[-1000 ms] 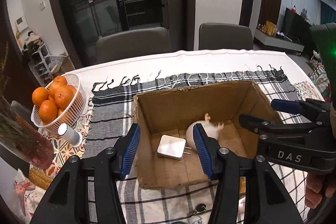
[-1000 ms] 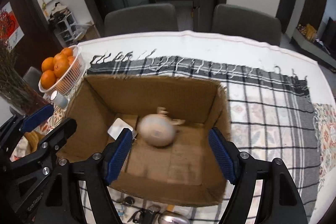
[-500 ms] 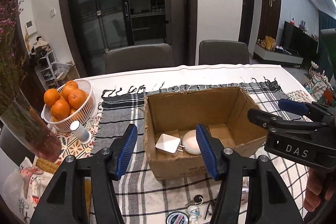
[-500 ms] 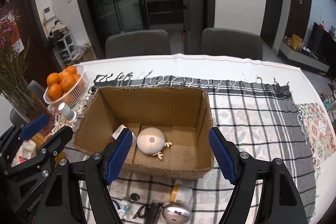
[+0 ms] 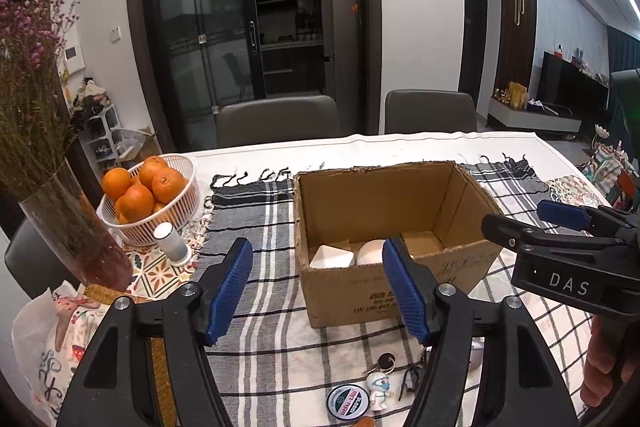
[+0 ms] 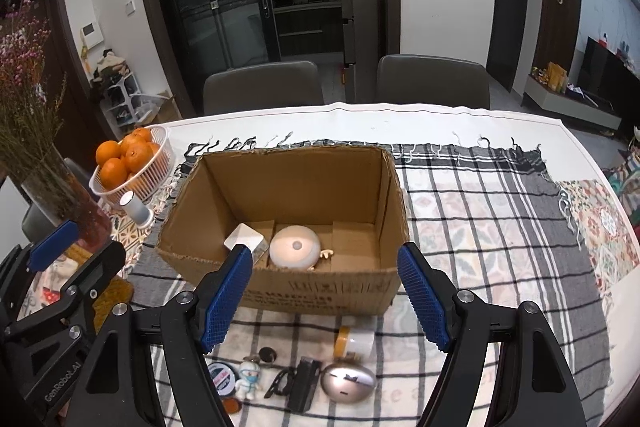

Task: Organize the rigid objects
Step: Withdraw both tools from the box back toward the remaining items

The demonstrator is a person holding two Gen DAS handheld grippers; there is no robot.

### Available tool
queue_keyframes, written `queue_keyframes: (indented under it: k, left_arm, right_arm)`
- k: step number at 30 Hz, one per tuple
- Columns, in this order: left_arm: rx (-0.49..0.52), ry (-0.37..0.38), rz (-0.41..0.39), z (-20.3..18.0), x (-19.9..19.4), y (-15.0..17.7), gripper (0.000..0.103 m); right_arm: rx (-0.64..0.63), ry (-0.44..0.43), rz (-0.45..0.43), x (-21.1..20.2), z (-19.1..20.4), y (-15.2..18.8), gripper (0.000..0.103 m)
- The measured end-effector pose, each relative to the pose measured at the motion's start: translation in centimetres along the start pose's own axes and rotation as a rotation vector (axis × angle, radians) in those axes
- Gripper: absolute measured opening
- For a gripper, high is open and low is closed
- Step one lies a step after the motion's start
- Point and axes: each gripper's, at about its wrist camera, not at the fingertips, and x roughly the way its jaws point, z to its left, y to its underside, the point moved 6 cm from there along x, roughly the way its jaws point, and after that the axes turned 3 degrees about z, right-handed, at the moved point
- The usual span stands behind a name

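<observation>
An open cardboard box (image 6: 320, 283) (image 5: 384, 291) stands on the plaid cloth. Inside it lie a white charger plug (image 6: 244, 237) (image 5: 332, 257) and a round white toy (image 6: 295, 249) (image 5: 370, 251). In front of the box lie small items: a silver egg-shaped mouse (image 6: 348, 380), a small bottle with a yellow cap (image 6: 355, 338), a black clip (image 6: 304, 383), an astronaut keychain (image 6: 249, 379) (image 5: 378, 387) and a round tin (image 6: 221, 375) (image 5: 347, 401). My left gripper (image 5: 318, 289) and right gripper (image 6: 324, 301) are both open and empty, held above the near side of the box.
A white basket of oranges (image 5: 150, 201) and a small white cylinder (image 5: 172, 243) stand at the left. A glass vase of dried flowers (image 5: 68, 227) stands at the near left. Two grey chairs (image 6: 264, 87) are behind the table.
Both grippers have pulled back and up from over the box towards the near edge. The round toy has settled inside the box. The small items in front of the box have come into view.
</observation>
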Motion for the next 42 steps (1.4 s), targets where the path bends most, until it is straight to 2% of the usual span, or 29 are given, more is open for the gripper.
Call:
queue_keyframes:
  k: [5, 13, 20, 29, 36, 42]
  left_arm:
    - [0.016, -0.007, -0.013, -0.2, -0.7, 1.3, 0.071]
    - [0.005, 0.024, 0.02, 0.0, -0.9, 4.1, 0.072]
    - [-0.009, 0.012, 0.034, 0.5, -1.3, 6.5, 0.072]
    - [0.024, 0.002, 0.031, 0.2, -2.1, 8.6, 0.072]
    - [0.04, 0.028, 0.073, -0.3, -1.6, 10.4, 0.072]
    - [0.055, 0.043, 0.083, -0.4, -1.5, 11.6, 0.072]
  right_arm:
    - [0.014, 0.011, -0.014, -0.6, -0.3, 1.3, 0.076]
    - [0.012, 0.014, -0.015, -1.2, 0.0, 4.2, 0.076]
    - [0.001, 0.013, -0.019, -1.2, 0.6, 6.4, 0.076]
    - [0.017, -0.002, -0.033, -1.6, 0.7, 8.8, 0.076]
    - [0.019, 0.004, -0.061, -2.0, 0.8, 10.4, 0.076]
    - [0.015, -0.014, -0.05, -1.6, 1.2, 11.7, 0.076]
